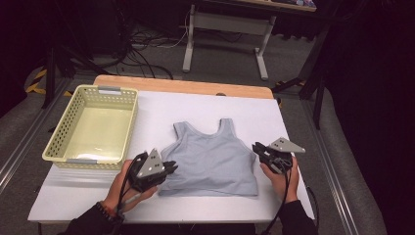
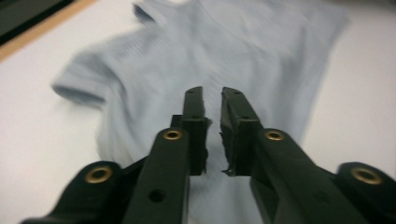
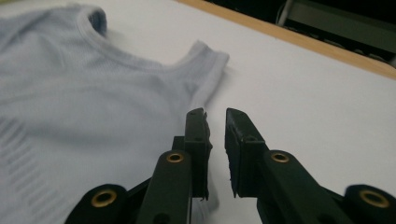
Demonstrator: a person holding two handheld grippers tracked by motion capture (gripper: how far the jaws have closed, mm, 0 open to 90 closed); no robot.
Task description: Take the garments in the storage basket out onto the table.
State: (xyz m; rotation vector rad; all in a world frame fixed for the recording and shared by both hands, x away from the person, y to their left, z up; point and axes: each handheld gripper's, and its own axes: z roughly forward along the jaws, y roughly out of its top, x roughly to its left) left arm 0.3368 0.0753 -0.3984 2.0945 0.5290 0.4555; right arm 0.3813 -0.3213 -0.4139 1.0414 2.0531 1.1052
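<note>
Tank top (image 1: 210, 159), light grey, lies flat at the centre of the white table (image 1: 161, 105), straps toward the top of the frame, hem toward the bottom. We hold our left gripper (image 1: 170, 168) at its lower-left edge and our right gripper (image 1: 258, 148) at its right side seam, mid-right of the frame. In the left gripper view the jaws stand narrow, a thin slit between them, over the fabric with nothing pinched. In the right gripper view they are also narrow, over the shirt's edge beside one strap (image 3: 208, 70), no cloth between the pads as far as we can see.

Judging from this, the step in hand looks like taking hold of both sides to fold or lift. To do it well we should spread the jaws first, come down on the side seams at matching heights, and catch both layers, otherwise the top will skew.

Yellow perforated basket (image 1: 125, 127) sits at the left, just beside the shirt, empty and apart from it. Nothing blocks either hand; the left forearm only needs to stay off the basket wall.
</note>
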